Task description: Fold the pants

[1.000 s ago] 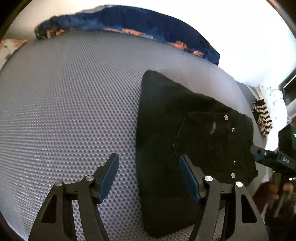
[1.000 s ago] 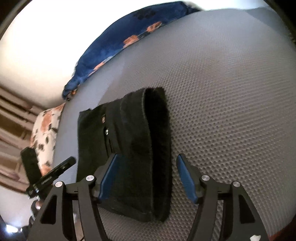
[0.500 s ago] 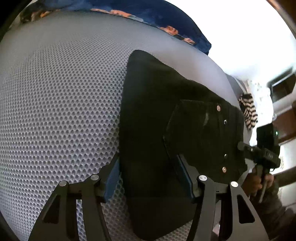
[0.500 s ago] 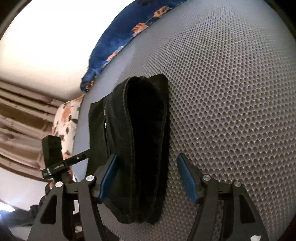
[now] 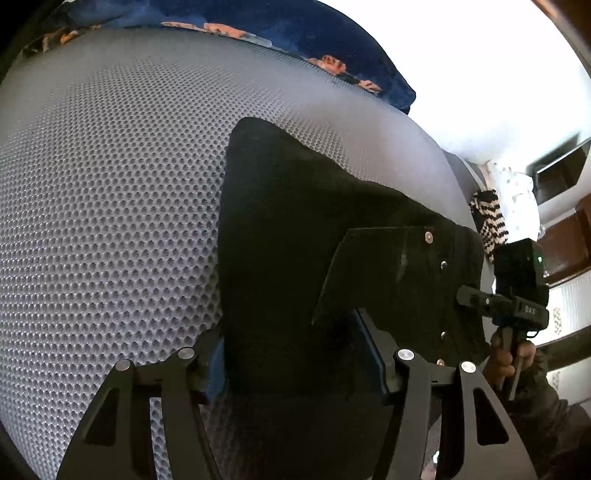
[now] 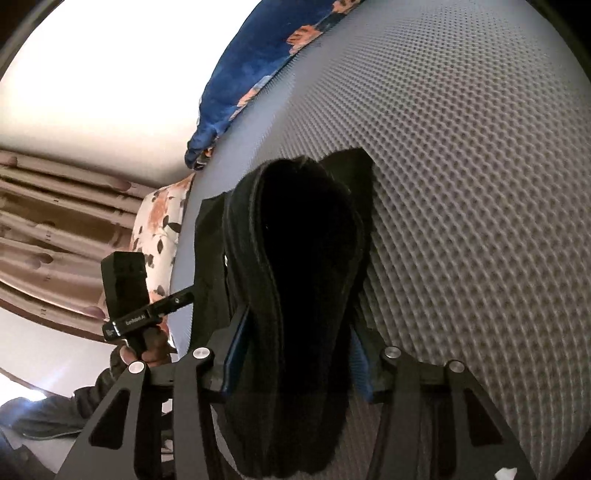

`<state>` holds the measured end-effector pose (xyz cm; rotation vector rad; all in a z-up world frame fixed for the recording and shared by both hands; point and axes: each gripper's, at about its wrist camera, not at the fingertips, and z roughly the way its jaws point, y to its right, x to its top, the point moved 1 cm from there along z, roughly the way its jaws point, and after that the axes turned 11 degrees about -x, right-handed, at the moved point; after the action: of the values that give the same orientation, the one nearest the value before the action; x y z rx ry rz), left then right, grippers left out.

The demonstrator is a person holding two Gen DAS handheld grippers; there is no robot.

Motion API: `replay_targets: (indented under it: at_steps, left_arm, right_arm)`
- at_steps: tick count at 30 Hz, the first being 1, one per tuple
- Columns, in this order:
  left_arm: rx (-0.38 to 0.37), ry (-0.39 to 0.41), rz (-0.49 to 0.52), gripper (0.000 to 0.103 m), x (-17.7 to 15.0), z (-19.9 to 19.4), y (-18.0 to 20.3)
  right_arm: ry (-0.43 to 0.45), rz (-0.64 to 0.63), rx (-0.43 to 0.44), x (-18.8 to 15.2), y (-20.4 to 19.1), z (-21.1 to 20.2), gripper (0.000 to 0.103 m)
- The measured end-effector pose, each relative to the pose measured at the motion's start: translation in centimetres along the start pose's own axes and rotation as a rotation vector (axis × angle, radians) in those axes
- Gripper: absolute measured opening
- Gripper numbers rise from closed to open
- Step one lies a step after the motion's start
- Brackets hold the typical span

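The folded black pants lie on the grey mesh bed surface, pocket and rivets up. My left gripper straddles the near edge of the pants, jaws still wide, the fabric between its blue pads. In the right wrist view the pants bulge up as a thick folded stack between the jaws of my right gripper, whose blue pads press against both sides of the stack. Each view shows the other gripper held in a hand at the far side of the pants.
A blue floral blanket lies along the far edge of the bed; it also shows in the right wrist view. A floral pillow and curtains are at the left. A striped cloth hangs beyond the bed's right edge.
Both grippers have moved in onto the pants. The left now straddles the near edge; the right jaws have narrowed around the folded stack, which looms larger.
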<state>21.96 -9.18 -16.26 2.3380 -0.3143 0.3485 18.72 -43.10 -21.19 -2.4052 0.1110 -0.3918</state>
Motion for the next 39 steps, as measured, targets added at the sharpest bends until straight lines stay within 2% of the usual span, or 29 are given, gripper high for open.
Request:
replay_targets:
  at_steps: [7,12,14,19,23,28,29,33,39]
  left_arm:
    - [-0.071,0.001,-0.007,0.058,-1.2,0.4,0.3]
    - [-0.131,0.018,-0.075,0.058,-1.0,0.1,-0.7]
    - [-0.106,0.015,-0.059,0.058,-1.2,-0.1,-0.5]
    - [0.015,0.01,0.016,0.051,-1.4,0.5,1.1]
    - [0.058,0.012,0.019,0.043,-1.4,0.6,1.1]
    - [0.116,0.025,0.051,0.034,-1.6,0.2,1.4]
    - [0.128,0.035,0.068,0.03,-1.7,-0.1,1.6]
    - [0.159,0.05,0.12,0.02,-1.7,-0.8,2.5]
    - [0.17,0.076,0.142,0.015,-2.2,-2.4,2.9]
  right_arm:
    - [0.029,-0.015,-0.006,-0.1,-0.5,0.3,0.047]
    - [0.029,-0.015,-0.009,0.0,-0.8,0.6,0.047]
    - [0.028,-0.011,-0.011,0.1,-1.0,0.8,0.047]
    - [0.027,0.01,-0.019,0.6,-1.0,0.9,0.047]
    - [0.041,0.013,-0.047,0.7,-1.3,1.1,0.047]
    - [0.054,0.022,-0.096,0.5,-2.1,1.3,0.04]
    - [0.06,0.026,-0.108,0.4,-2.4,1.2,0.038]
    - [0.094,0.028,-0.156,-0.1,-3.9,0.9,0.029]
    - [0.128,0.024,-0.178,-0.4,-7.1,0.8,0.024]
